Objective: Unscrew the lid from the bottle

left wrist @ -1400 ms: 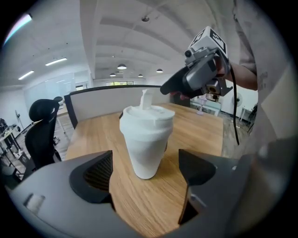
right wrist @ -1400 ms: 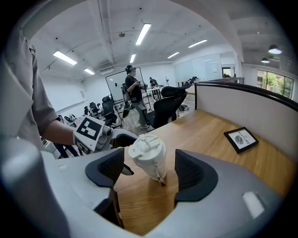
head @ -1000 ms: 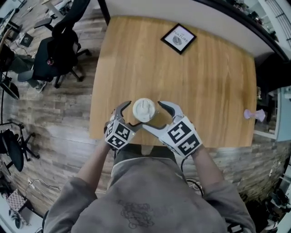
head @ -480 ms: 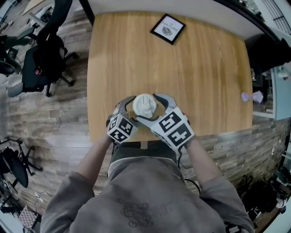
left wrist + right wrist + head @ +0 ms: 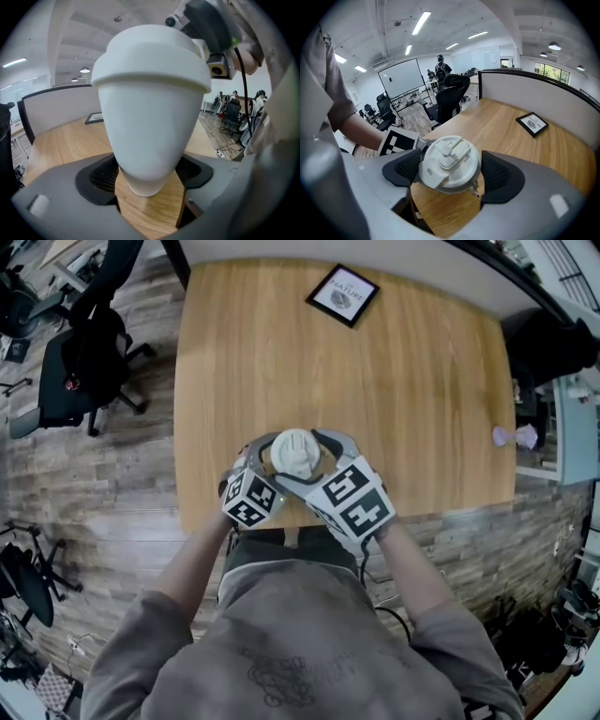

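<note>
A white bottle (image 5: 150, 117) with a white flip-top lid (image 5: 295, 451) is near the table's front edge, between both grippers. My left gripper (image 5: 274, 463) has its jaws around the bottle's narrow lower body and they are closing; in the left gripper view the left gripper (image 5: 149, 180) has both black pads touching the bottle's sides. From the other side my right gripper (image 5: 305, 457) reaches in. In the right gripper view the right gripper (image 5: 449, 171) is shut on the lid (image 5: 449, 164), one pad against each side of it.
The wooden table (image 5: 394, 399) carries a small framed picture (image 5: 342, 294) at its far edge. A pink object (image 5: 514, 436) lies beyond the right edge. Office chairs (image 5: 80, 362) stand on the floor at the left. A partition wall runs behind the table.
Both grippers have drawn in around the bottle; their jaws stood a little apart from it before and now hug it. The left jaws have narrowed.
</note>
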Available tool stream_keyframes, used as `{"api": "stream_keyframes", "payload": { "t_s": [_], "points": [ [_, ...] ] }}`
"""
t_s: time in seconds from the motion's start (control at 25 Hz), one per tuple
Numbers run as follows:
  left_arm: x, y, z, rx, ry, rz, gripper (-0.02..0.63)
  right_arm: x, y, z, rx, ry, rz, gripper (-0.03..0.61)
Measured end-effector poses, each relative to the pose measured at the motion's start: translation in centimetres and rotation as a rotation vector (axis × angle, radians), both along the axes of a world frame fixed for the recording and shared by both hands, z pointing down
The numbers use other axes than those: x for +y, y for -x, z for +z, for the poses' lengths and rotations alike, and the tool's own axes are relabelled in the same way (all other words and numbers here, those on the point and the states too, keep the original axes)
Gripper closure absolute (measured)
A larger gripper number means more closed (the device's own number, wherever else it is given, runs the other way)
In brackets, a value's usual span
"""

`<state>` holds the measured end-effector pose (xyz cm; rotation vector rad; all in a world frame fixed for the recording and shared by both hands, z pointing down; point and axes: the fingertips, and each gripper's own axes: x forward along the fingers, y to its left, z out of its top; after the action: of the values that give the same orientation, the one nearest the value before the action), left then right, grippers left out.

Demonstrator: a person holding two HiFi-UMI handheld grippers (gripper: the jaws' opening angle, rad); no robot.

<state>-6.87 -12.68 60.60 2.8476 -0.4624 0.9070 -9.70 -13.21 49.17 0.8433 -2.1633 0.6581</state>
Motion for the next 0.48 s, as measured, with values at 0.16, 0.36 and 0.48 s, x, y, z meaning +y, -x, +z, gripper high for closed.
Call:
{"api": "stream_keyframes", "payload": {
  "t_s": [0.16, 0.36, 0.48],
  "points": [
    [0.0, 0.0, 0.0, -0.009, 0.002, 0.008, 0.242, 0.2, 0.0, -0.1, 0.026, 0.012, -0.067, 0.178],
    [0.0, -0.3, 0.0, -0.011, -0.002, 0.018, 0.242, 0.7, 0.1, 0.1, 0.095, 0.035, -0.264, 0.178],
    [0.1, -0.3, 0.0, -0.019, -0.004, 0.032, 0.242, 1.1, 0.2, 0.2, 0.142, 0.047, -0.417, 0.178]
  ]
}}
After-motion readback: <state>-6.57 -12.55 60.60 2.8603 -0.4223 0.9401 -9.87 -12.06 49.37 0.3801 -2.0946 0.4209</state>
